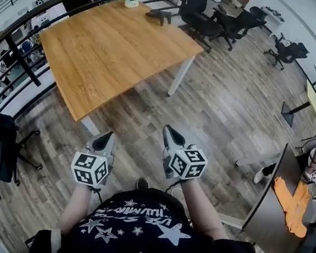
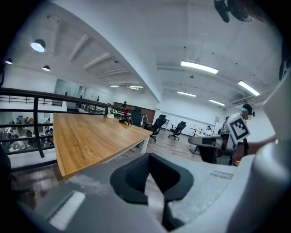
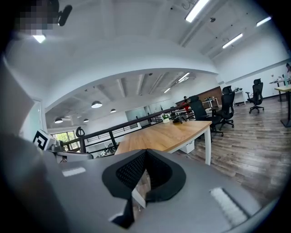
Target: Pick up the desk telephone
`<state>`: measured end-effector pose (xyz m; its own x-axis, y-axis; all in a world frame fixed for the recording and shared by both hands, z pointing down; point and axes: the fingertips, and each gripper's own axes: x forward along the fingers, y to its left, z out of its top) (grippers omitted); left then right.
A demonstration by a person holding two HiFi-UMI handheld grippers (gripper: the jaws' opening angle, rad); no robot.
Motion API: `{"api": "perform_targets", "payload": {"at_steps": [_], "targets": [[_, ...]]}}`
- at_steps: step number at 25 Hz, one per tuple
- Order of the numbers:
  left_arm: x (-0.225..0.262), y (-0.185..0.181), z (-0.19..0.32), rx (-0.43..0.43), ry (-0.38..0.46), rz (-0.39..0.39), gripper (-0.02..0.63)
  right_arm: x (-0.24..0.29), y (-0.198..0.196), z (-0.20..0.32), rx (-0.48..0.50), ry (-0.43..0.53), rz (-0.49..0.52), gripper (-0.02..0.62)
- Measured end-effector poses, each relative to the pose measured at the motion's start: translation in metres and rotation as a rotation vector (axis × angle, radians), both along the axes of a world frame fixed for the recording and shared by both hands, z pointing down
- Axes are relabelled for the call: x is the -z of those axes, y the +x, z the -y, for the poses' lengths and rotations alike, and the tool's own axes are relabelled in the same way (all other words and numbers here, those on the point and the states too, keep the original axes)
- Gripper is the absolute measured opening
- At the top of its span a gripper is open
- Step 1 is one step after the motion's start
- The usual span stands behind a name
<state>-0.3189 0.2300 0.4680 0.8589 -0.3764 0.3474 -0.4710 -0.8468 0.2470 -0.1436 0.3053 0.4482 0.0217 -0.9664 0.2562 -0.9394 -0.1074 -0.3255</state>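
- The left gripper [image 2: 148, 155] is held low in front of the person, with its jaws pressed together and nothing between them.
- The right gripper [image 3: 145, 152], just beside it, is likewise closed and empty.
- Both hang above the wood-plank floor [image 1: 222, 102], short of the near corner of a wooden table [image 1: 110, 50].
- The desk telephone [image 1: 158, 15], a dark shape, sits at the table's far end, well apart from both grippers.
- Near it, a small white pot [image 1: 131, 3] holds a green plant with pale flowers.
- Black office chairs [image 1: 198, 15] stand beyond that far end.
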Motion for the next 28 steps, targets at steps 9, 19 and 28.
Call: {"api": "perform_targets", "payload": {"at_steps": [9,19,28], "targets": [[-0.007,0.011,0.001,0.010,-0.009,0.005,0.002,-0.004,0.017,-0.004,-0.037,0.013,0.009,-0.002],[-0.017,0.048,0.000,0.046,-0.024,0.018,0.002,-0.015,0.069,-0.017,-0.046,0.026,0.025,0.000],[-0.031,0.057,0.011,0.111,-0.062,0.043,0.002,-0.039,0.094,-0.007,-0.010,-0.023,0.059,0.000]]}}
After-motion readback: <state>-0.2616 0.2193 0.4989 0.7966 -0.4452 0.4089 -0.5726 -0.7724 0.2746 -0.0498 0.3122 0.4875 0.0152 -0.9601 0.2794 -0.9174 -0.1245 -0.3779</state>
